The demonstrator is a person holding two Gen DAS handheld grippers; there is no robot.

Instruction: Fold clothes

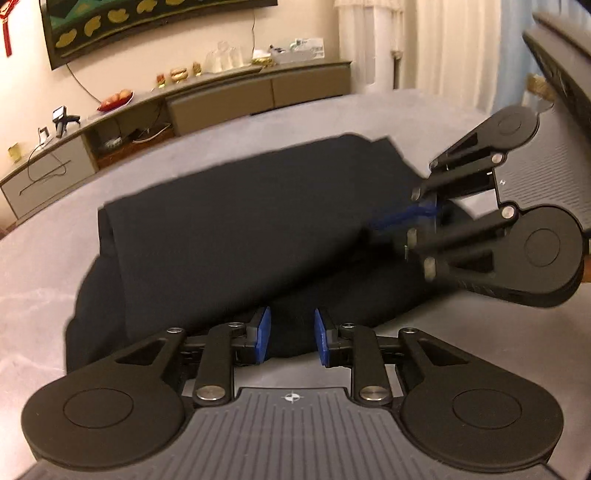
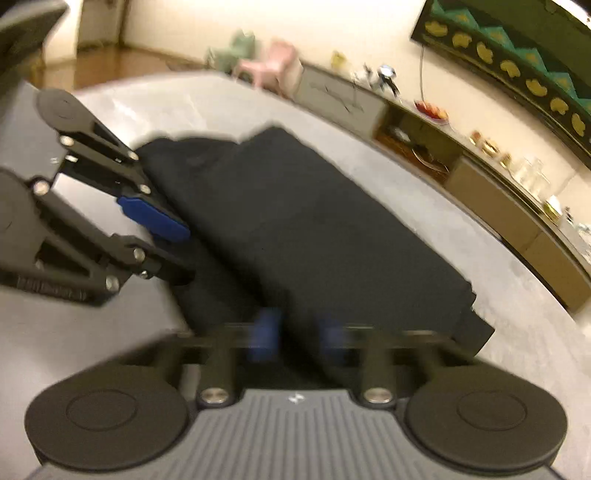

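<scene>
No brand or writing reads anywhere; the only mark is a small compass-like emblem on the ribbed grey body of each gripper.

In your left wrist view, going left to right: a red tassel hangs at the wall's edge, then a dark framed hanging with gold shapes. Below it runs a long low cabinet carrying a red plate of fruit, small ornaments and clear containers. White curtains follow.

The black garment lies folded in layers on the grey table, in the middle, its near edge between your fingers. Your left gripper stands with a narrow gap between its blue pads, dark cloth in that gap; you cannot tell whether they pinch it.

Your right gripper comes in from the right over the garment's end, blurred, so its jaws cannot be judged here.

From your right wrist, your left gripper sits at the left against the garment. Your right gripper's pads are smeared by motion over the cloth; their grip cannot be told. Pink and green chairs stand beyond the table.
</scene>
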